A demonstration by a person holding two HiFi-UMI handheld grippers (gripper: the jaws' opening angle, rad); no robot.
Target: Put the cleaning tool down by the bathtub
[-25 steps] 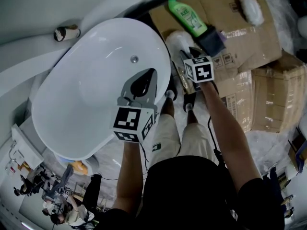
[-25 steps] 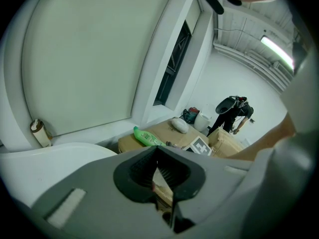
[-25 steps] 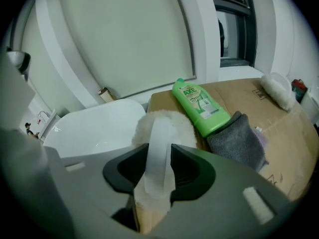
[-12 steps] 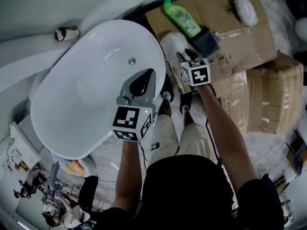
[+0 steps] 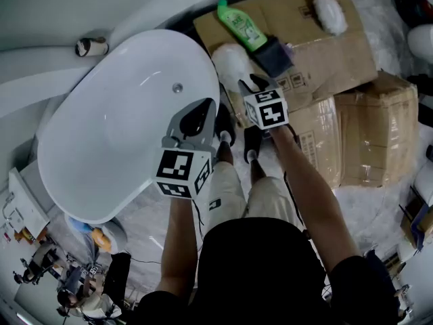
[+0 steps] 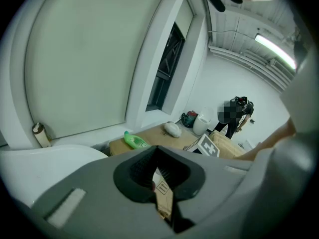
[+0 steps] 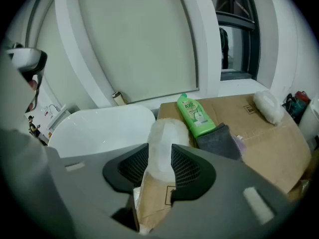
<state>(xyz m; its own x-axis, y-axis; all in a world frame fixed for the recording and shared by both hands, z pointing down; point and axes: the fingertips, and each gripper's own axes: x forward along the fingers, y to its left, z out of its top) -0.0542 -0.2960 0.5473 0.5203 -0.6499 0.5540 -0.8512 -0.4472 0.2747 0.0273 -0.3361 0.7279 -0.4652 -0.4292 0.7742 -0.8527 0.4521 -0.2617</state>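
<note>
Flattened cardboard (image 5: 325,59) covers the floor (image 5: 379,202) from one to two o'clock in the head view, and the white bathtub (image 5: 115,134) fills nine to eleven o'clock. We see the fluffy white cleaning tool (image 5: 229,61) at twelve o'clock, on the cardboard's edge just beside the tub rim. A green bottle (image 5: 238,24) and a dark cloth (image 5: 272,55) lie near it toward one o'clock. The right gripper (image 5: 250,83) reaches to the tool's near end, and the left gripper (image 5: 203,110) hangs over the tub's rim.

From the left gripper (image 6: 157,151) view, we find its fingers (image 6: 137,171) pressed together at the tips with nothing between them. Behind them are the bathtub (image 6: 45,156) at eight o'clock, a pale wall (image 6: 75,59) and a dark window (image 6: 167,68) at twelve, and a person (image 6: 234,126) standing well off at three o'clock.

From the right gripper (image 7: 160,156) view, the fingers (image 7: 187,166) sit on either side of the cleaning tool (image 7: 167,133) and touch its pile, which looks slightly pinched. We judge them clenched on it. The tool's far end appears to rest on cardboard, between the bathtub (image 7: 99,126) at ten o'clock and the green bottle (image 7: 195,114) at one.

We judge the placing step nearly done, with the tool already down by the tub. The next move calls for parting the right fingers and drawing that gripper straight back, so the pile does not snag and drag the tool away.
</note>
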